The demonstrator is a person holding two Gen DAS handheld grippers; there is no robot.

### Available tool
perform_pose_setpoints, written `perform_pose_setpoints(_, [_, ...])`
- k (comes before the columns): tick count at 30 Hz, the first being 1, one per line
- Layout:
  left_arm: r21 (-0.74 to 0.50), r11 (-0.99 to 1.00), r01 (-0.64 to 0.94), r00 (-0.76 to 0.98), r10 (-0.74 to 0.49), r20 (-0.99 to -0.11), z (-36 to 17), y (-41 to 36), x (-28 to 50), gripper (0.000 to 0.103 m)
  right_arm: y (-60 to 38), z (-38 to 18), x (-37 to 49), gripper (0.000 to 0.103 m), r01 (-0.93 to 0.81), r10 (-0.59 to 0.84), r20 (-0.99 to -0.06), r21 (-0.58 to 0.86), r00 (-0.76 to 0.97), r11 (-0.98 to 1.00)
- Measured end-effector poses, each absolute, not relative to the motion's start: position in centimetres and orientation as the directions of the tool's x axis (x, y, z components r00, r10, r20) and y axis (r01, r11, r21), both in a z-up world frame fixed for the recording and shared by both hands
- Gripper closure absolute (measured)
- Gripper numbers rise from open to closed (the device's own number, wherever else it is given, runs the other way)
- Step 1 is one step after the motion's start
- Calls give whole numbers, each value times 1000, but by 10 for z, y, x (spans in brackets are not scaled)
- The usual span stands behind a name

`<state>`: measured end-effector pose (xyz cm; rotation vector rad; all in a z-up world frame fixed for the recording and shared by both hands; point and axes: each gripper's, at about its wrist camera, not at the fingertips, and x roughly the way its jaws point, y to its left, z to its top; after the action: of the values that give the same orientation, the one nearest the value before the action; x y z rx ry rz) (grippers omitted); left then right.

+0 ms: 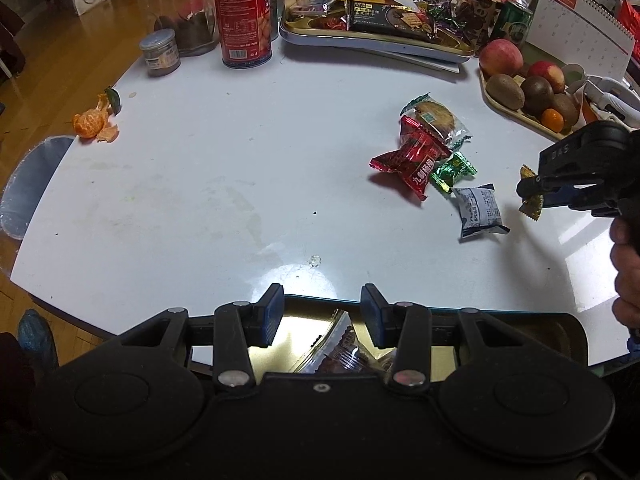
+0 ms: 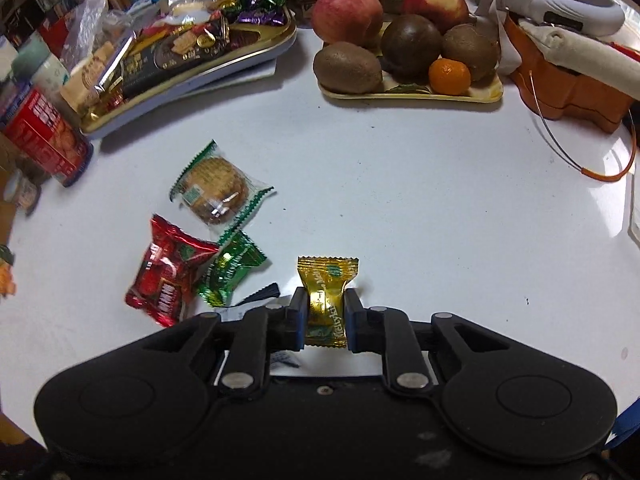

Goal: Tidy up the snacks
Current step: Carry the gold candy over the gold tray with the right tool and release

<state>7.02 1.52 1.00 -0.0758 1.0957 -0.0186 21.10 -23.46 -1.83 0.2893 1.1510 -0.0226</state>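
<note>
Now the right tongs [image 2: 325,314] pinch a small shiny gold candy wrapper [image 2: 326,300] with crinkly ends, just above the white round surface [image 2: 400,200]. The left tongs [image 1: 320,316] stand half open, holding nothing, over a gold tray [image 1: 304,336]. Red, green and white snack packs lie nearby. Wooden floor [image 1: 48,68] shows beyond.

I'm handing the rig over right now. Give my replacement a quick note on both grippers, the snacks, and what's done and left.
Right gripper: shut on the gold candy, just above the table.
Left gripper: open, empty, over the gold tray at the near edge; one dark packet lies in it.
Left on the table: cookie packet, red packet, green candy, white packet.
Next, probably: gold candy into the tray.
</note>
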Motion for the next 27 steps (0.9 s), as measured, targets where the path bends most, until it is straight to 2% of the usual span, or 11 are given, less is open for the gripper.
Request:
perform_pose_setpoints(3, [-55, 998, -14, 468, -42, -883, 11, 13, 69, 51, -244, 3, 199, 83, 174, 200, -872, 304, 446, 937])
perform_pose_setpoints(10, [2, 1000, 4, 478, -1, -879, 8, 9, 65, 51, -261, 40, 142, 83, 154, 253, -797, 394, 548, 906])
perform_pose_setpoints(23, [-2, 999, 39, 524, -22, -851, 10, 4, 53, 51, -253, 43, 12, 83, 20, 236, -753, 314, 614, 949])
perform_pose_setpoints(27, [-1, 1000, 30, 537, -17, -844, 11, 6, 50, 51, -240, 41, -12, 77, -45, 246, -748, 278, 617, 960])
